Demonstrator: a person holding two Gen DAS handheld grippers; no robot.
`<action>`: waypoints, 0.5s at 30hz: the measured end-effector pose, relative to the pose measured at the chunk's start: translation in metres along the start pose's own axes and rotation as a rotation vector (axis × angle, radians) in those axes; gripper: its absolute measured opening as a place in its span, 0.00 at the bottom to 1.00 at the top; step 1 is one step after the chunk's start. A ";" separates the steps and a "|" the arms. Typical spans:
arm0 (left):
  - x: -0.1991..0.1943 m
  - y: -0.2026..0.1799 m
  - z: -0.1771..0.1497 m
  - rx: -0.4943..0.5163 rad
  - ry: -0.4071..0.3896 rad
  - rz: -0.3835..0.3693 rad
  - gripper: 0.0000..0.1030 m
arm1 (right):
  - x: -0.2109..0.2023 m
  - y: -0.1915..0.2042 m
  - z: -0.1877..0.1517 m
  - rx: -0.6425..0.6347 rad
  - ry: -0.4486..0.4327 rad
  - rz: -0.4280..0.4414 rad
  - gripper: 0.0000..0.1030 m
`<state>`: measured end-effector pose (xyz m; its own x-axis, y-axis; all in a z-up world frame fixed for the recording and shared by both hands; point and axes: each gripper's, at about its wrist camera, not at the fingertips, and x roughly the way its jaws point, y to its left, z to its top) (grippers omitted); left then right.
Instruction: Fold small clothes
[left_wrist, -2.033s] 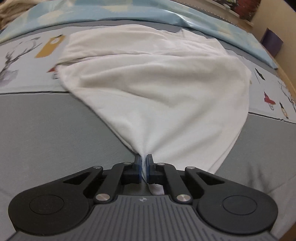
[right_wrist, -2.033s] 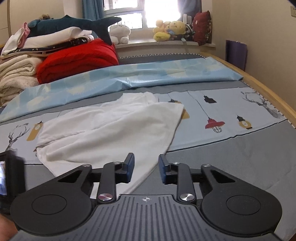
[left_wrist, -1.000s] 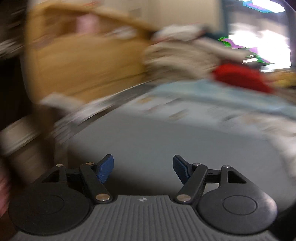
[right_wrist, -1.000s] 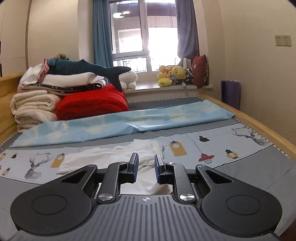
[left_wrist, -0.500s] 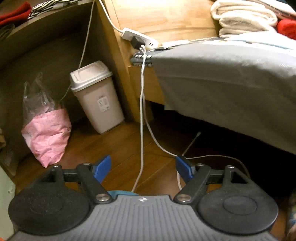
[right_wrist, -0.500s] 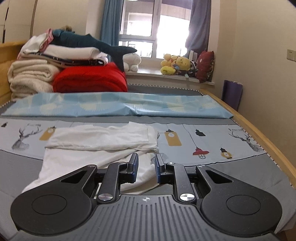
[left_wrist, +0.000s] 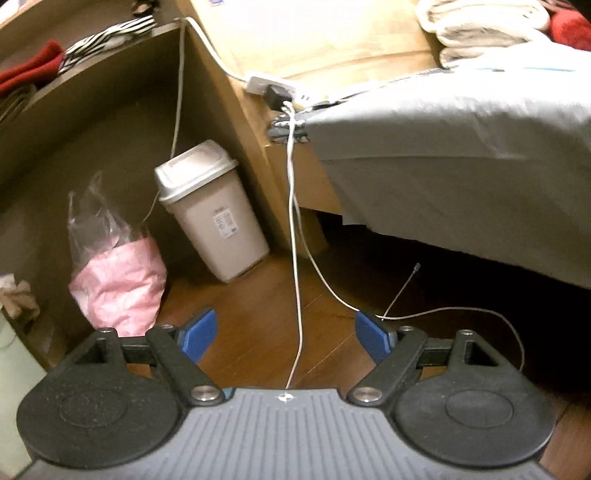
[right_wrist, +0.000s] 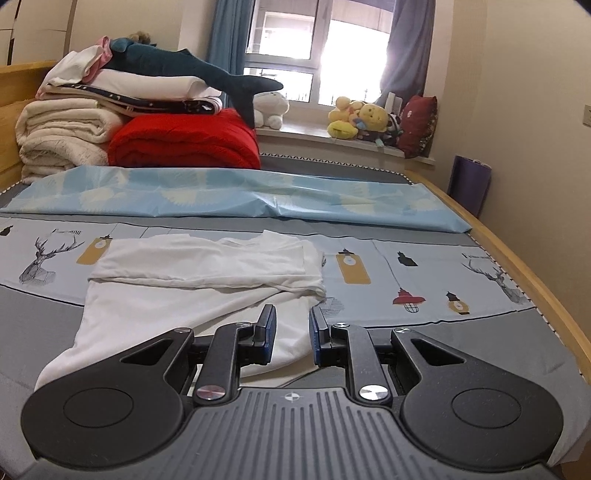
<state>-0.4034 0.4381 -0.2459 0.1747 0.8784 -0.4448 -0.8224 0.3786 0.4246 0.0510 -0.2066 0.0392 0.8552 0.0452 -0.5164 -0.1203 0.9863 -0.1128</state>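
White shirt (right_wrist: 207, 291) lies partly folded on the bed (right_wrist: 424, 332). The right gripper (right_wrist: 292, 334) hovers over its near edge, jaws narrowly parted, empty. The left gripper (left_wrist: 286, 334), jaws just widening, spread and empty, faces the floor (left_wrist: 258, 314) beside a bin (left_wrist: 210, 206).

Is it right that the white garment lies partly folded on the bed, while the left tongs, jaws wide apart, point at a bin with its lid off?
Not quite. The bin has its lid on, as the left wrist view shows. The white garment does lie partly folded on the bed, and the left tongs are wide apart.
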 end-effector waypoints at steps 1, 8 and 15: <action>0.006 0.001 0.003 0.000 -0.010 0.012 0.84 | 0.000 0.000 0.001 -0.002 0.001 -0.001 0.19; 0.011 0.008 0.085 -0.148 -0.097 0.012 0.84 | -0.001 -0.001 0.003 0.017 -0.009 -0.002 0.20; -0.067 -0.081 0.218 -0.213 -0.210 -0.174 0.84 | 0.007 -0.004 0.002 0.060 -0.007 0.008 0.26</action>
<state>-0.2304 0.4118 -0.0791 0.4117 0.8553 -0.3147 -0.8612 0.4781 0.1725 0.0587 -0.2095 0.0380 0.8579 0.0542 -0.5110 -0.0971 0.9936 -0.0576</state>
